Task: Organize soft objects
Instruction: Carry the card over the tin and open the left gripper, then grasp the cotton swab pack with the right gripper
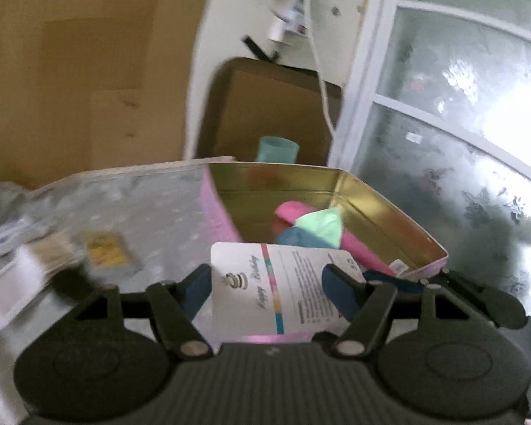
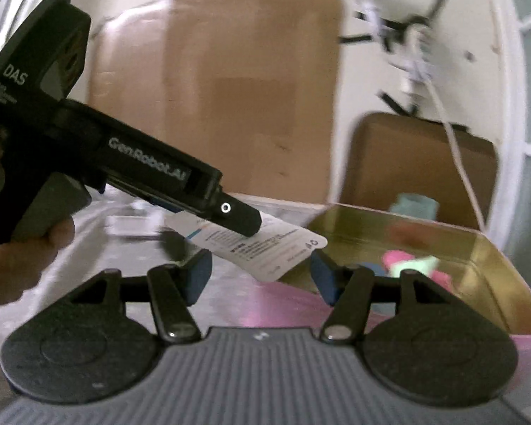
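A pink tin box [image 1: 389, 212] with a gold inside stands open on the table; it also shows in the right wrist view [image 2: 495, 265]. In it lie pink [image 1: 357, 244], green [image 1: 322, 226] and blue [image 1: 297, 237] soft pieces. My left gripper [image 1: 267, 283] holds a white "Happy Birthday" card pack [image 1: 283, 287] between its blue pads, over the box's near edge. The right wrist view shows that left gripper [image 2: 244, 223] from the side, with the card [image 2: 265, 248] sticking out. My right gripper [image 2: 260, 276] is open and empty, just below the card.
A silver dotted cloth [image 1: 131, 205] covers the table. Small packets [image 1: 109, 251] and a white box [image 1: 10, 290] lie at the left. A teal cup [image 1: 278, 148] stands behind the tin, before a brown cardboard box [image 1: 272, 106]. A frosted window [image 1: 460, 124] is at the right.
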### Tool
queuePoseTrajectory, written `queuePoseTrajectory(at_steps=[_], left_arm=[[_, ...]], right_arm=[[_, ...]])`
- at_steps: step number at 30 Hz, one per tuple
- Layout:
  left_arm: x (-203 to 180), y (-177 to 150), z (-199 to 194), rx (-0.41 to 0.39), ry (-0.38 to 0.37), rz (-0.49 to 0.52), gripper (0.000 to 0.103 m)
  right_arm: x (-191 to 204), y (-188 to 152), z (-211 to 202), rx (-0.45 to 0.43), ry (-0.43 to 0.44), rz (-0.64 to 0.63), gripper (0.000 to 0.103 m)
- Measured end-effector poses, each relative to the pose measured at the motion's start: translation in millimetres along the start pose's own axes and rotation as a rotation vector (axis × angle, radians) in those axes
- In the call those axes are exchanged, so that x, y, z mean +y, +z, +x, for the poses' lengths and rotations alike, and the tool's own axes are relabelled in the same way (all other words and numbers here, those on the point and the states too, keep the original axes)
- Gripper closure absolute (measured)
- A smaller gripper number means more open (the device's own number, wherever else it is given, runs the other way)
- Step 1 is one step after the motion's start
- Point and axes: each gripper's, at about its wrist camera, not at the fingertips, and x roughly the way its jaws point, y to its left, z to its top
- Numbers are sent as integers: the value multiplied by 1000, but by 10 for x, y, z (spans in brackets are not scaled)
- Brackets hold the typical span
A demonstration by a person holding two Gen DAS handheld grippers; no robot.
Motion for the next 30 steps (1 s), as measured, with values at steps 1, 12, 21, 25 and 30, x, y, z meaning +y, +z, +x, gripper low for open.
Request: queuePoseTrajectory(at_steps=[1,12,21,25,30], left_arm=[[-55,42,142,18,-4,4,32],[-293,165,917,105,71,31,7],[-84,13,446,17,81,-47,7],[333,-244,55,-4,133,-137,7],[1119,-653,-325,38,312,-294,8]], right_arm=[[-80,-15,30,19,-11,13,39],[-626,-95,359,89,-187,88,32],[-505,-101,101,-30,-131,156,32],[-258,2,111,-56,-63,119,32],[207,101,276,-25,89,54,32]])
